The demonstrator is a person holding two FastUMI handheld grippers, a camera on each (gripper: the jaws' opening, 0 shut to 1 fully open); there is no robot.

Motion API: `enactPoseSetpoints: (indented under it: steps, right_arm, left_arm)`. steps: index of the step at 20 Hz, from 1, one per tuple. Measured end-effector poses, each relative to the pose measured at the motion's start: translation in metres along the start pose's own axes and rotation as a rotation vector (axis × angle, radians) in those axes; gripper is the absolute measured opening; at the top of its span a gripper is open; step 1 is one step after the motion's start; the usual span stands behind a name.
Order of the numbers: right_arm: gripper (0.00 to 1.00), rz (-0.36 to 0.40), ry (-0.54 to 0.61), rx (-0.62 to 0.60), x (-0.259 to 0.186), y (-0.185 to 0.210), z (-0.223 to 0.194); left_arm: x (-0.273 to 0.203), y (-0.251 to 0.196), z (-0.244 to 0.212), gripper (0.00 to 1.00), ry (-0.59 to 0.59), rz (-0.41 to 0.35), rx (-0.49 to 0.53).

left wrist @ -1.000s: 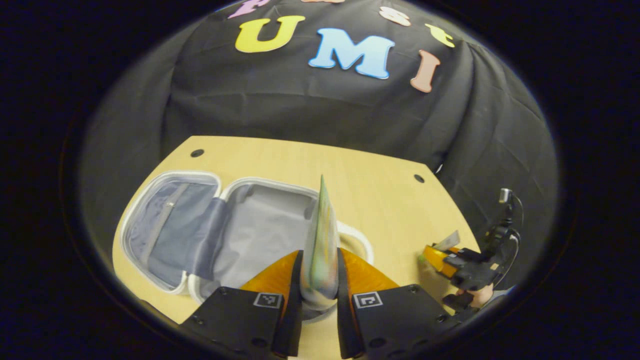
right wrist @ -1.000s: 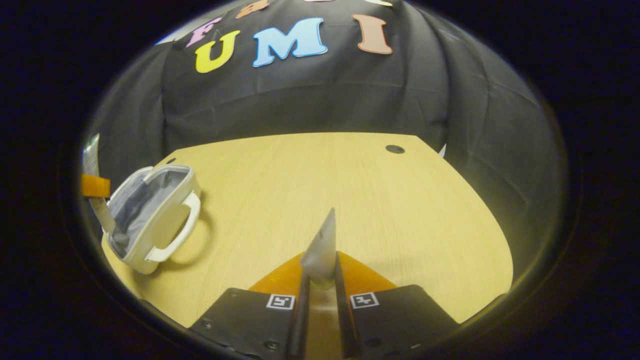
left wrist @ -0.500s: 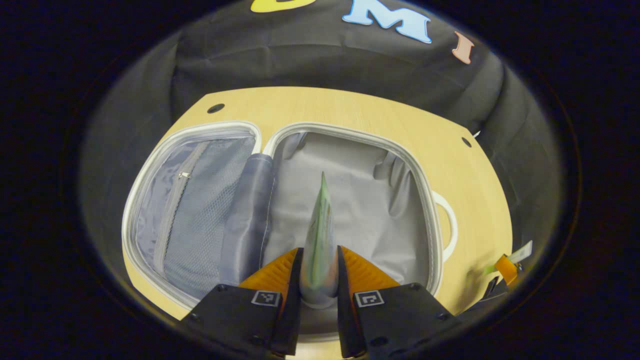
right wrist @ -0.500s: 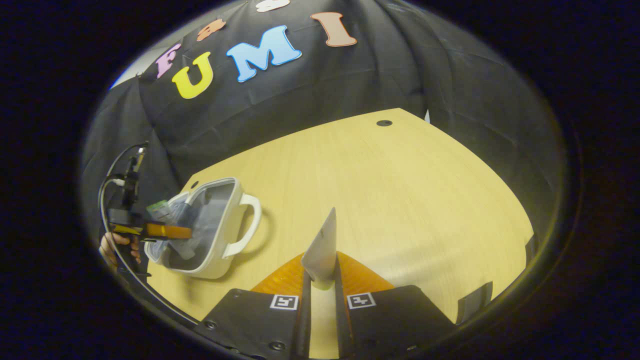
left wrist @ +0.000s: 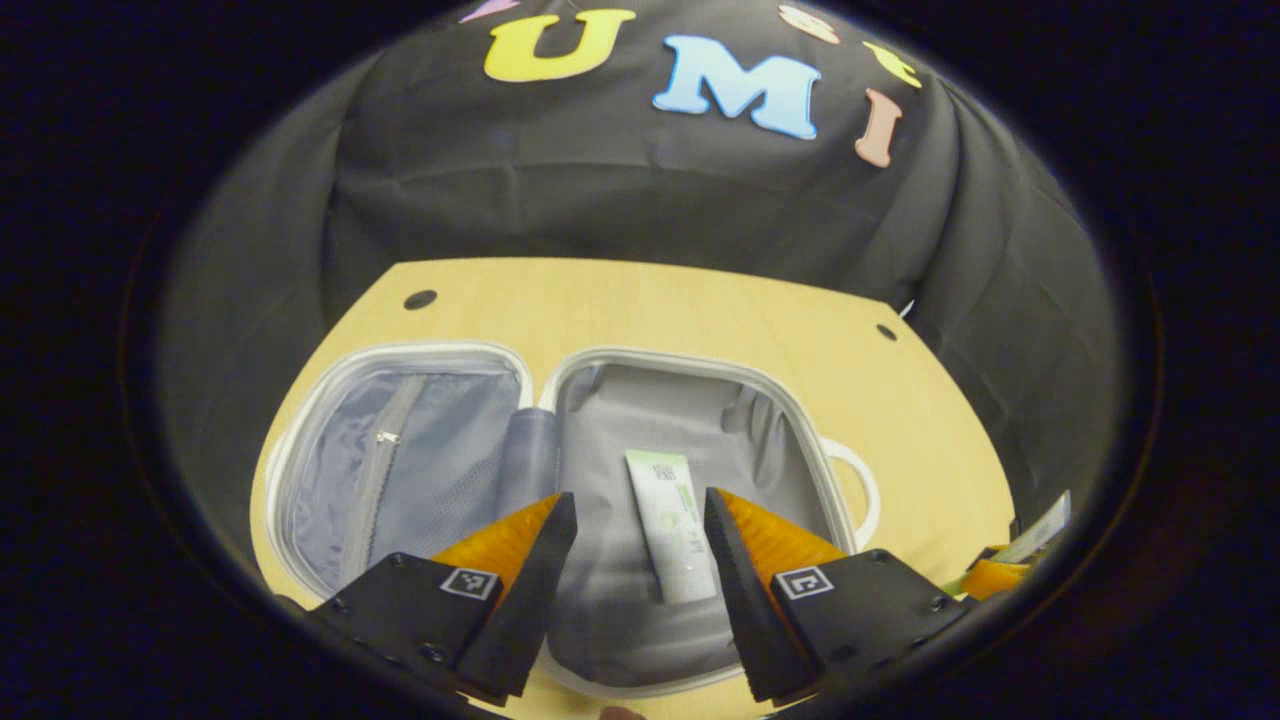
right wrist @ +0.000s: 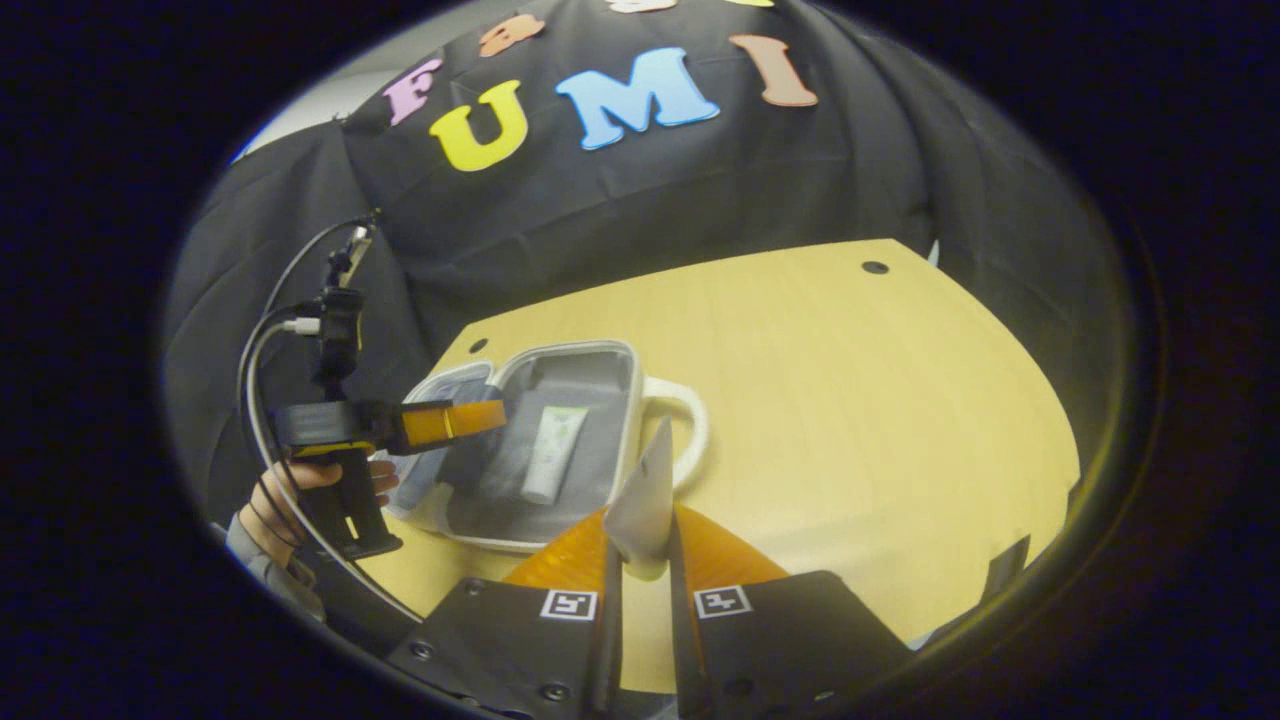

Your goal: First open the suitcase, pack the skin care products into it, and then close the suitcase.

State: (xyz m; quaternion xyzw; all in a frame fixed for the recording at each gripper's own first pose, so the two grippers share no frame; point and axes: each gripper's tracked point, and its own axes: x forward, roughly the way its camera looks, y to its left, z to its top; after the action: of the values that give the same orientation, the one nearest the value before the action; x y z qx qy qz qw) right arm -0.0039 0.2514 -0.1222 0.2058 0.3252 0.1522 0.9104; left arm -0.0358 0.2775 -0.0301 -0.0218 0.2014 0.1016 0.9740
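The white suitcase (left wrist: 300, 440) lies open flat on the wooden table, its grey-lined halves side by side. A white and green tube (left wrist: 672, 522) rests flat in the right half; the same tube (right wrist: 548, 452) appears in the right gripper view inside the suitcase (right wrist: 628, 400). My left gripper (left wrist: 632, 520) hovers open just above that tube, fingers on either side without touching it. In the right gripper view the left gripper (right wrist: 455, 420) is held by a hand over the case. My right gripper (right wrist: 640, 535) is shut on a second pale tube (right wrist: 645, 490), held edge-on right of the case.
The suitcase handle (right wrist: 690, 430) sticks out toward my right gripper. The left half carries a zipped mesh pocket (left wrist: 385, 470). Bare tabletop (right wrist: 860, 400) spreads to the right of the case. The black cloth wall closes the back.
My left gripper opened and let the green tube drop flat into the right half of the suitcase, then drew back. My right gripper, still holding its tube, swung closer to the case.
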Motion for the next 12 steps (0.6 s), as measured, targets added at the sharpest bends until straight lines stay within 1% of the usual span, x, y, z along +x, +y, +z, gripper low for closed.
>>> enactPoseSetpoints:
  steps: [2,4,5,6,7,9,10,11,12]
  right_arm:
    - [0.2,0.03,0.018,-0.044,0.022,0.022,0.005]
    - [0.2,0.048,0.049,-0.071,0.047,0.039,0.005]
    - [0.2,0.052,0.069,-0.081,0.06,0.046,0.003]
    - [0.17,0.045,0.095,-0.086,0.073,0.049,0.001]
    - [0.2,0.031,0.124,-0.089,0.085,0.049,-0.003]
    - [0.21,0.022,0.168,-0.106,0.107,0.051,-0.008]
    - [0.23,0.019,0.178,-0.124,0.116,0.051,-0.008]
    - [0.25,0.018,0.175,-0.143,0.122,0.051,-0.006]
    - [0.28,0.013,0.155,-0.16,0.126,0.05,0.0]
  left_arm:
    - [-0.031,0.019,0.011,0.86,-0.07,0.018,-0.006]
    - [-0.065,0.05,0.013,0.86,-0.115,0.065,-0.009]
    - [-0.069,0.056,0.012,0.88,-0.13,0.089,-0.018]
    - [-0.08,0.069,0.012,0.86,-0.139,0.107,-0.033]
    - [-0.091,0.081,0.009,0.86,-0.143,0.126,-0.049]
    - [-0.104,0.105,0.003,0.86,-0.153,0.171,-0.08]
    - [-0.11,0.117,-0.001,0.87,-0.151,0.192,-0.099]
    - [-0.115,0.127,-0.003,0.85,-0.155,0.211,-0.12]
    - [-0.119,0.137,-0.002,0.85,-0.162,0.223,-0.141]
